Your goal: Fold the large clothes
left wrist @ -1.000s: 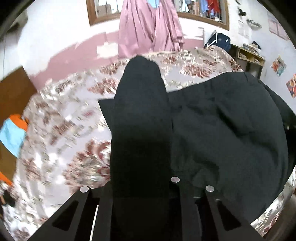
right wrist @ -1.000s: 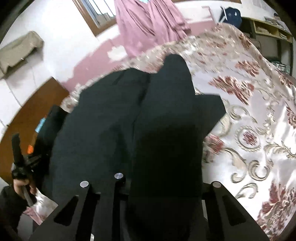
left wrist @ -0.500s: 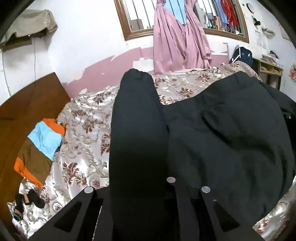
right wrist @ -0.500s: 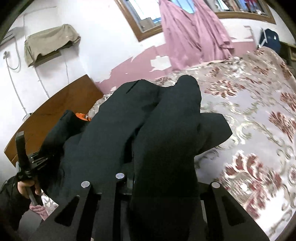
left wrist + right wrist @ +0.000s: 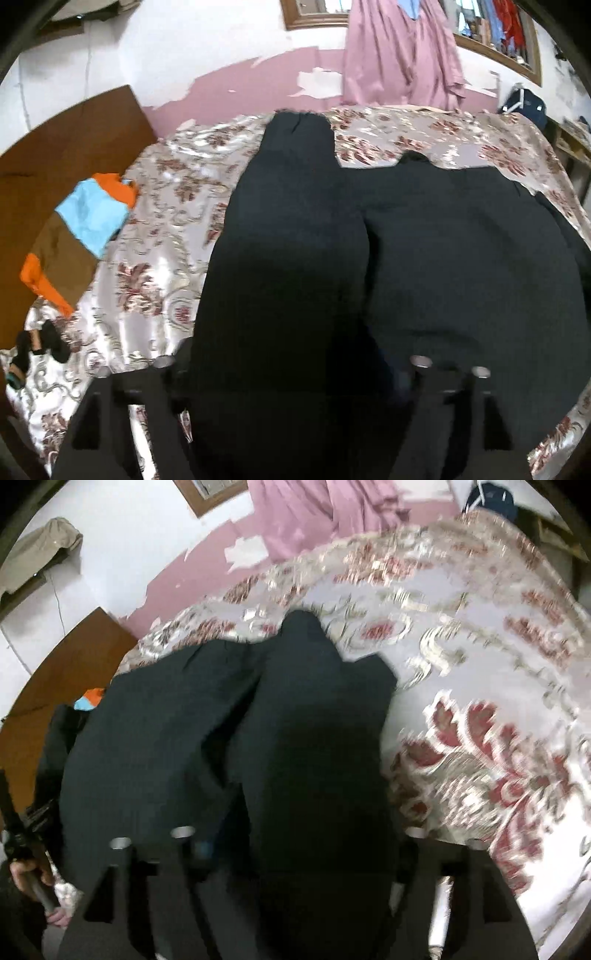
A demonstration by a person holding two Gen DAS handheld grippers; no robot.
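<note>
Both grippers' jaws, clamped a second ago, are opening over the black garment [image 5: 424, 258].
Left gripper [image 5: 288, 369], right gripper [image 5: 295, 838]: we release the fold onto the bedspread [image 5: 155, 280]; next, we regrip.

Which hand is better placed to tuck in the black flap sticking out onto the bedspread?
Right, probably: the flap lies just ahead of the right gripper, whose fingers are opening around the black garment.
</note>
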